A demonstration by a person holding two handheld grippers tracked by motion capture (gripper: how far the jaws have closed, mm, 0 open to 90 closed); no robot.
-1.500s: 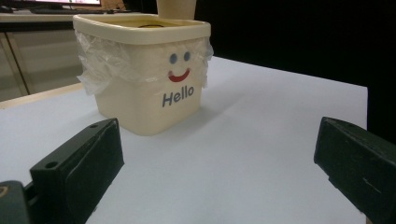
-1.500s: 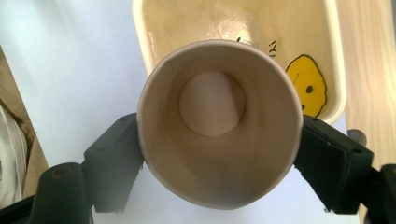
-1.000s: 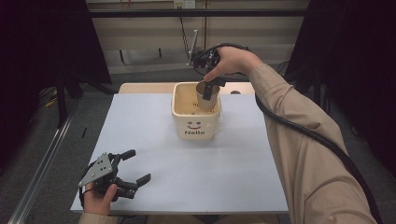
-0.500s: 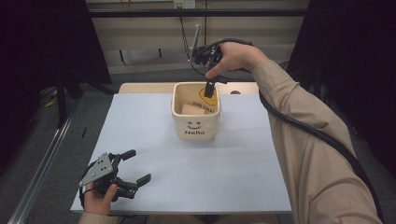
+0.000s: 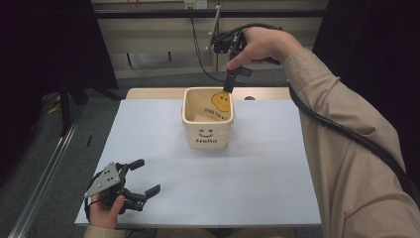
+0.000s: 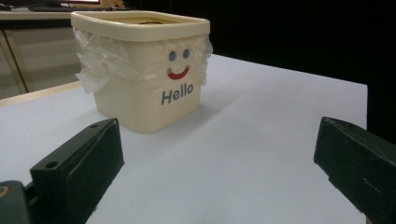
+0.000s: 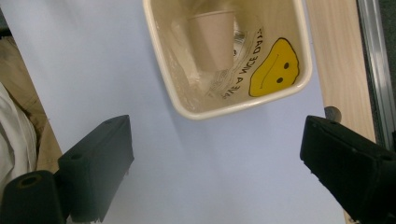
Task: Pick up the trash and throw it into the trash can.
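A cream square bin [image 5: 208, 130] with a smiley face and "Hello" on its front stands in the middle of the white table [image 5: 247, 178]. Seen from above in the right gripper view, the bin [image 7: 161, 56] holds a paper cup [image 7: 212, 39] on its side and a clear liner with a yellow smiley [image 7: 273, 67]. My right gripper [image 5: 236, 78] hangs in the air over the bin's back rim, pointing down, open and empty [image 7: 217, 140]. My left gripper [image 5: 141, 177] rests open at the table's near left corner, facing the bin [image 6: 144, 84] from a distance.
A bare wooden strip [image 5: 153, 93] runs along the table's far edge, with a small dark round spot [image 5: 249, 98] behind the bin. Clear plastic liner [image 6: 95, 60] is folded over the bin's rim. The right gripper's cable [image 5: 341, 131] trails along the sleeve.
My right gripper has risen from the bin's mouth to well above its back rim, and its jaws hold nothing now. The left gripper has stayed where it was.
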